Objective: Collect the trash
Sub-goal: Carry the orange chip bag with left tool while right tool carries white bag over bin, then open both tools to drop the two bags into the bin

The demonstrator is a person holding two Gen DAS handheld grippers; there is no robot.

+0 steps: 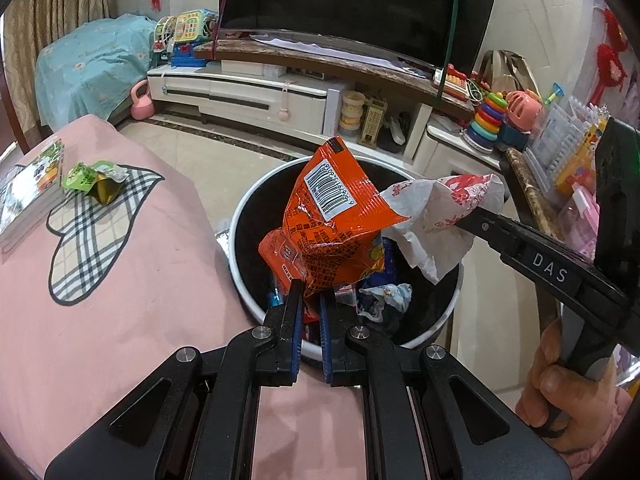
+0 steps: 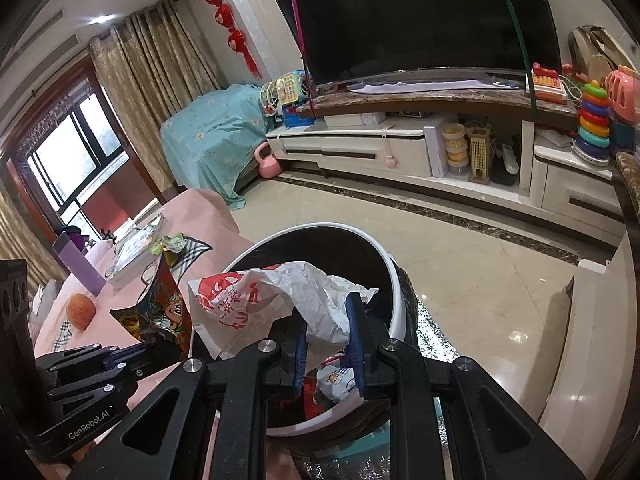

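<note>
While both fingers pinch the orange wrapper (image 1: 332, 216) and white bag (image 2: 276, 300), they hide the bin (image 1: 248, 280) contents.

A living room with a glossy beige tiled floor (image 2: 460, 248): a dark television (image 2: 420, 20) on a white cabinet (image 2: 360, 148) at the far wall, gold curtains (image 2: 152, 72) framing a left window (image 2: 68, 152).
</note>
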